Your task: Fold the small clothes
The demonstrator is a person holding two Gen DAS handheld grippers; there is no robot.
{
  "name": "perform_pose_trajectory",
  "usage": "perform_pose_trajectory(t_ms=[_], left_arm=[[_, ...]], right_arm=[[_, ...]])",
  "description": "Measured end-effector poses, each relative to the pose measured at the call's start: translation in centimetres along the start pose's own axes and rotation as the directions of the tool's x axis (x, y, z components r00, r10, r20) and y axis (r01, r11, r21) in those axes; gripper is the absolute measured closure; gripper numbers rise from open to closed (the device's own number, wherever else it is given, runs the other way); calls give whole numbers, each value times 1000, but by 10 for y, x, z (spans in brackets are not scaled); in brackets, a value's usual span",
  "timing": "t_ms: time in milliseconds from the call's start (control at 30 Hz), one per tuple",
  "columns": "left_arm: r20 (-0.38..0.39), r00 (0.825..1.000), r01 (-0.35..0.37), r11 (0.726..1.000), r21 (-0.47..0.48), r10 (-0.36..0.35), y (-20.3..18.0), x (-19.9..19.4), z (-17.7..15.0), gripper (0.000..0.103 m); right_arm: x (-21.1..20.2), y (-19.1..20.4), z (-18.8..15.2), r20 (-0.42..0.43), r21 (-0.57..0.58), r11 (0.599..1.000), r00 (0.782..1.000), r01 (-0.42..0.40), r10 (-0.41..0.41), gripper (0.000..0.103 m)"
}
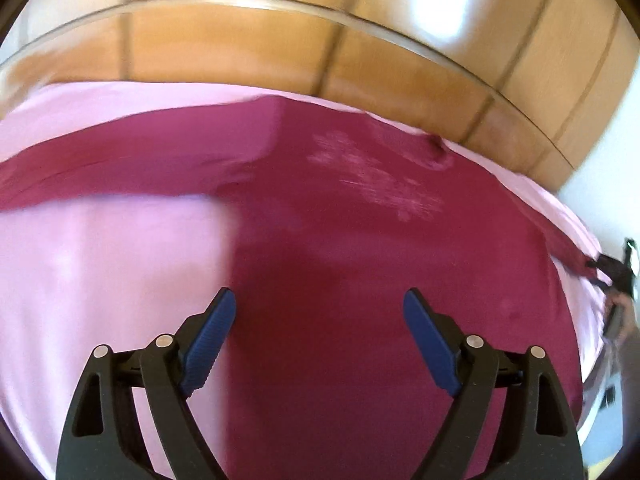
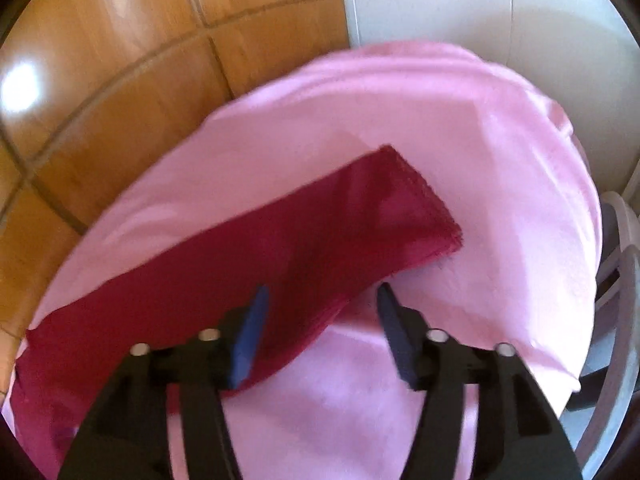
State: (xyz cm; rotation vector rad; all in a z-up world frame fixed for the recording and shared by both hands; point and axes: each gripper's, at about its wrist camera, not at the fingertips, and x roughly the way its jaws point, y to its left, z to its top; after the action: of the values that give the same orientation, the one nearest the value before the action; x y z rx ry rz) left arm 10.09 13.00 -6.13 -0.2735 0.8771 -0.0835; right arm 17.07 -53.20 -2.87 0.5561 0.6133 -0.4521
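A dark red long-sleeved shirt (image 1: 352, 248) lies flat on a pink cloth (image 1: 100, 272), with a faded print on its chest and one sleeve stretched out to the left. My left gripper (image 1: 318, 300) is open and empty, hovering over the shirt's body near its left edge. In the right wrist view the other red sleeve (image 2: 320, 236) lies straight across the pink cloth (image 2: 480, 160), cuff at the far right. My right gripper (image 2: 322, 296) is open and empty just above that sleeve's near edge. The right gripper (image 1: 616, 272) also shows small at the left view's right edge.
The pink cloth covers a small surface over a floor of orange-brown tiles (image 1: 240, 48). A white wall or panel (image 2: 500, 12) stands behind it. A white chair frame (image 2: 620, 280) is at the right edge of the right wrist view.
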Motion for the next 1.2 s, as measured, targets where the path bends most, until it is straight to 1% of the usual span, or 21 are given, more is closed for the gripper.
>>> perform_pose_trajectory(t_ms=[67, 100, 167, 200, 233, 333, 400, 433, 467, 500, 567, 600, 633, 667, 767, 867, 933, 1000, 1100, 1167, 1200], left_arm=[[0, 1000, -21, 999, -37, 21, 21, -15, -8, 18], [-5, 1000, -25, 998, -53, 24, 29, -20, -13, 18], [-27, 1000, -14, 996, -86, 12, 43, -29, -25, 18], [-39, 999, -3, 995, -97, -1, 49, -32, -30, 19], [-54, 998, 13, 994, -109, -19, 53, -36, -37, 22], [-83, 994, 65, 990, -127, -76, 60, -46, -57, 32], [-82, 991, 100, 987, -122, -110, 59, -53, -68, 33], [-88, 987, 122, 987, -106, -132, 56, -56, -73, 37], [-92, 986, 130, 987, -93, -139, 53, -57, -77, 47], [-104, 984, 136, 988, -72, -143, 49, -58, -81, 53], [-126, 980, 149, 989, -21, -151, 41, -57, -87, 86], [-132, 979, 156, 988, -11, -156, 40, -57, -89, 92], [-127, 980, 156, 988, 2, -154, 39, -58, -88, 96], [-118, 981, 155, 988, 13, -152, 38, -62, -89, 100], [-105, 983, 155, 986, 60, -148, 38, -73, -86, 100], [-162, 978, 143, 988, 65, -131, 42, -70, -98, 100], [-180, 976, 136, 990, 47, -125, 49, -69, -102, 100], [-188, 972, 150, 988, 33, -141, 53, -75, -100, 100], [-156, 979, 143, 989, 47, -134, 52, -86, -89, 92], [-97, 989, 115, 992, 57, -109, 48, -92, -75, 73], [-66, 992, 110, 992, 55, -106, 47, -94, -70, 67]], right_arm=[[-19, 13, -13, -13, -58, 996, 997, -70, 70, 41], [-29, 27, -23, -43, -103, 985, 990, -142, 138, 41], [-52, 56, -52, -137, -191, 931, 948, -310, 287, 41], [-58, 68, -64, -180, -217, 905, 926, -366, 331, 42], [-66, 83, -83, -245, -248, 865, 892, -437, 380, 44], [-87, 117, -140, -386, -315, 761, 810, -566, 442, 49], [-96, 130, -172, -456, -339, 717, 773, -609, 441, 55], [-99, 133, -184, -475, -350, 707, 767, -615, 431, 60], [-102, 135, -197, -496, -358, 698, 760, -620, 420, 63], [-105, 136, -210, -510, -375, 692, 761, -617, 402, 64], [-114, 136, -225, -499, -414, 684, 778, -600, 381, 73], [-115, 134, -229, -500, -417, 683, 779, -599, 378, 90], [-125, 132, -233, -493, -435, 681, 789, -589, 367, 93], [-125, 132, -233, -493, -435, 681, 789, -589, 367, 93], [-145, 128, -227, -447, -490, 657, 812, -574, 376, 94], [-138, 120, -224, -451, -510, 663, 826, -549, 337, 94], [-126, 117, -231, -475, -511, 670, 827, -538, 302, 93], [-122, 114, -230, -476, -483, 684, 819, -547, 320, 91], [-116, 108, -222, -483, -449, 694, 806, -562, 341, 81], [-114, 106, -219, -484, -438, 698, 803, -567, 349, 67], [-112, 107, -213, -476, -423, 708, 803, -566, 358, 54]])
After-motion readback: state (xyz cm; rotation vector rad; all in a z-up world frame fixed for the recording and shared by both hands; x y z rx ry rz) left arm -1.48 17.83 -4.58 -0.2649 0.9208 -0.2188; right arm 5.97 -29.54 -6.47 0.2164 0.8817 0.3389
